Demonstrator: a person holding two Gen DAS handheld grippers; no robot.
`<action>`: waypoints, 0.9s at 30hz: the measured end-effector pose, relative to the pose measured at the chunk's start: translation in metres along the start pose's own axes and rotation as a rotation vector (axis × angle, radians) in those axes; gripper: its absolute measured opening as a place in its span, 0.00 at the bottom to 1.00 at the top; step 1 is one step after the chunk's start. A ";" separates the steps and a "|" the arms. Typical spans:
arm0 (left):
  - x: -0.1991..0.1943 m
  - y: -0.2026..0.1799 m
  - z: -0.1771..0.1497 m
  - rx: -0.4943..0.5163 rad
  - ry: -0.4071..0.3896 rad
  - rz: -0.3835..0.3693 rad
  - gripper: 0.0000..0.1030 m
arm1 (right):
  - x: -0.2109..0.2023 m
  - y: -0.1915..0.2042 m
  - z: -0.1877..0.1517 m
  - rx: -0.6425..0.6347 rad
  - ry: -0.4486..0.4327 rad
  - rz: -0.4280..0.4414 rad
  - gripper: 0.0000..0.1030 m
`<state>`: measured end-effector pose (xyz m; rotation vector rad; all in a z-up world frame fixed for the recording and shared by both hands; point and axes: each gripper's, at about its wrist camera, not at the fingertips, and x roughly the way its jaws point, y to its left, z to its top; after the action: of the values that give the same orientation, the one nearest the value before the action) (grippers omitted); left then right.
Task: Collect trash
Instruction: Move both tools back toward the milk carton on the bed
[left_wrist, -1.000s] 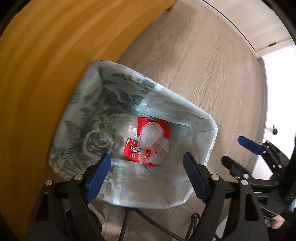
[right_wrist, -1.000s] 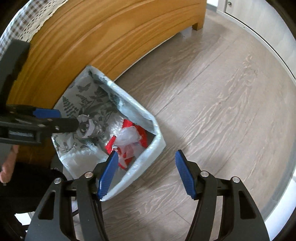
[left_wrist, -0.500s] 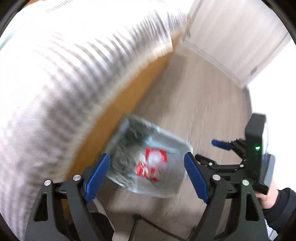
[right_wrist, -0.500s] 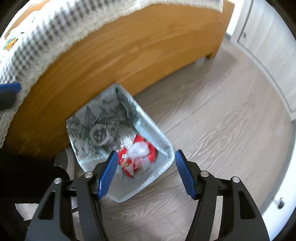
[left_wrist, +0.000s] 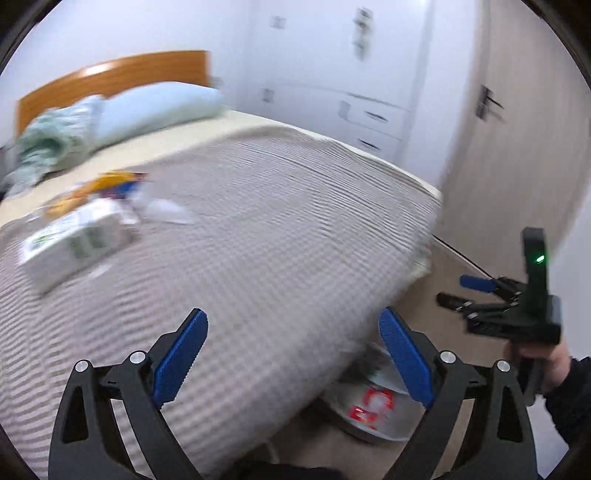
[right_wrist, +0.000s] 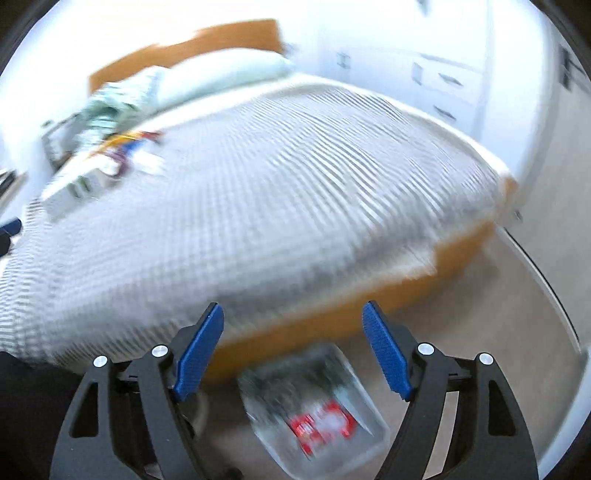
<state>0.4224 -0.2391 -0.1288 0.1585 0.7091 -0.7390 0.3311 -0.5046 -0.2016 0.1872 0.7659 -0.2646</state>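
The left gripper (left_wrist: 291, 354) is standing wide with nothing between its pads, its jaws having just been opening; the right gripper (right_wrist: 293, 350) is likewise spread and empty, its jaws also just opening. The remaining trash (left_wrist: 99, 206) is lying on the bed (left_wrist: 277, 229), up and to the left of both, so the left hand is looking nearer. A white box (left_wrist: 74, 243) seems to be lying with its long axis slanting from lower left to upper right; blur is hiding which end leads. The lined bin (right_wrist: 317, 410) is sitting on the floor beside the bed.
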 end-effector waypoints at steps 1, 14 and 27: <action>-0.009 0.021 -0.001 -0.027 -0.014 0.045 0.88 | 0.001 0.012 0.011 -0.026 -0.010 0.024 0.72; -0.069 0.233 -0.035 -0.348 -0.065 0.427 0.88 | 0.101 0.224 0.126 -0.388 0.056 0.511 0.72; -0.077 0.325 -0.070 -0.480 -0.020 0.563 0.88 | 0.212 0.365 0.151 -1.136 0.118 0.585 0.42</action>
<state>0.5611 0.0702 -0.1670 -0.0884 0.7567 -0.0235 0.6871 -0.2326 -0.2186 -0.6518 0.8416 0.7489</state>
